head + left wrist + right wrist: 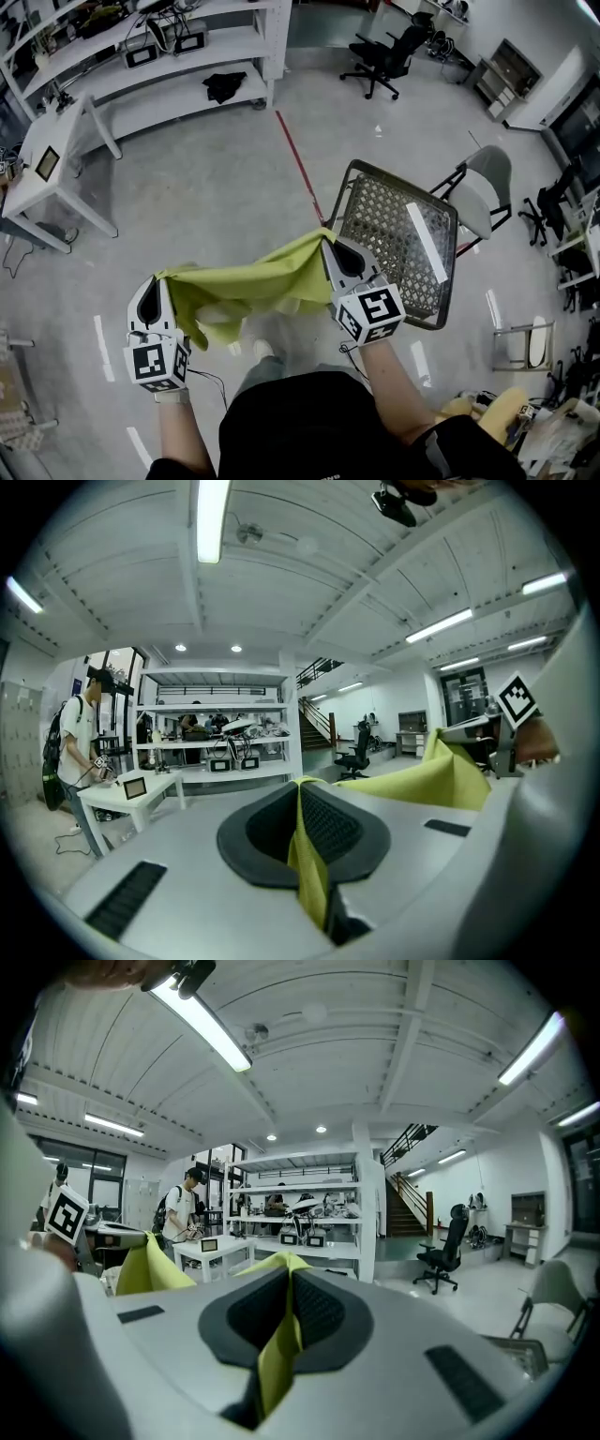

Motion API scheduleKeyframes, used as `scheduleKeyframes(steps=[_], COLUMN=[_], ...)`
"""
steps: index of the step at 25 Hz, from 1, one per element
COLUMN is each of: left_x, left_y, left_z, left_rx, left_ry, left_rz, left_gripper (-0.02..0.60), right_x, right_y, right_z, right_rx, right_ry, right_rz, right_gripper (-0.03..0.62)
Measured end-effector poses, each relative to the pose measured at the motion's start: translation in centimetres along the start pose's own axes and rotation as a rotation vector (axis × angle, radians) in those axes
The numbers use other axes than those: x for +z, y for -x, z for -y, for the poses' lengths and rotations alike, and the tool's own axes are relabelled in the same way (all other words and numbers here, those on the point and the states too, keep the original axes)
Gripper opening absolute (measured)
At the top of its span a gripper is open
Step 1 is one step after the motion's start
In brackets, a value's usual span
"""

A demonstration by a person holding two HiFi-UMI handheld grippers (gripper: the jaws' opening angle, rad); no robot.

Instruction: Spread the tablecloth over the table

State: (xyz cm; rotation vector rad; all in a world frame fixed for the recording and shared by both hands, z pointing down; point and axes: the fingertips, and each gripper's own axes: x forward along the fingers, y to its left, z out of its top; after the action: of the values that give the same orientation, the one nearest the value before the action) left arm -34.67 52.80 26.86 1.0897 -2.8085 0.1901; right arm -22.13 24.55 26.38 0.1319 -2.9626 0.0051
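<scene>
The yellow-green tablecloth [258, 277] hangs in the air, stretched between the two grippers. It is up off the floor, just to the left of the dark table [398, 239]. It does not lie on the table.

The left gripper [157, 279] has its jaws pressed together on one corner of the cloth. A thin fold of cloth sticks up between them. The right gripper [328, 241] has its jaws squeezed together on another corner. It is right at the table's near left edge.

The table has a tabletop full of little holes, like a net. In the head view it looks tipped.

A white folding chair [483, 192] stands just beside the table, on its far right side. A red line [298, 161] on the floor runs away from the table's far left corner. A black office chair [384, 52] stands well apart, far past the table. A big white shelf rack [187, 52] is far past the table and to its left. A black cloth [223, 84] lies on its low shelf. A white desk [52, 159] with a small screen [47, 162] stands far to the left of the table. A person [75, 742] stands by that desk.

Each gripper has a cube [370, 314] with black and white square patterns on it.
</scene>
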Motion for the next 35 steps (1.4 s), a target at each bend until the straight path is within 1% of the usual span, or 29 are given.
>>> scheduleKeyframes(steps=[4,8,13,16,19,25,27,31,35], left_x=[0.3,0.4,0.9,1.3,1.4,0.7,0.8,1.5,2.1], left_y=[-2.7,-4.9,-6.5,-7.7,-8.7,-10.2,-10.9,-13.3,-16.1], left_z=[-3.2,-5.0,-6.6,-6.9,-6.0,-3.2,-2.3,-0.2,2.3], left_rx=[0.006,0.035,0.089,0.121,0.161,0.267,0.292,0.317,0.322], left_ry=[0.004,0.021,0.080,0.081,0.074,0.075,0.071,0.043,0.016], left_rz=[-0.006,-0.023,-0.034,-0.045,-0.069,-0.123,-0.146,-0.187,-0.232], left_gripper=[0.015,0.015,0.015,0.015,0.015,0.015,0.015,0.015,0.015], right_x=[1.4,2.3,3.7,4.7,5.0,4.2,4.0,4.0,3.9], right_y=[-4.8,-8.9,-13.4,-16.4,-18.9,-23.6,-25.3,-29.0,-32.1], right_z=[-0.4,0.2,1.2,2.6,4.2,6.8,7.7,10.1,12.9], right_rx=[0.009,0.032,0.094,0.143,0.205,0.343,0.388,0.458,0.504], right_ry=[0.018,0.021,0.024,0.014,0.018,0.098,0.130,0.176,0.187], right_rz=[0.000,-0.013,-0.027,-0.030,-0.040,-0.075,-0.090,-0.122,-0.150], right_gripper=[0.015,0.015,0.015,0.015,0.015,0.015,0.016,0.015,0.017])
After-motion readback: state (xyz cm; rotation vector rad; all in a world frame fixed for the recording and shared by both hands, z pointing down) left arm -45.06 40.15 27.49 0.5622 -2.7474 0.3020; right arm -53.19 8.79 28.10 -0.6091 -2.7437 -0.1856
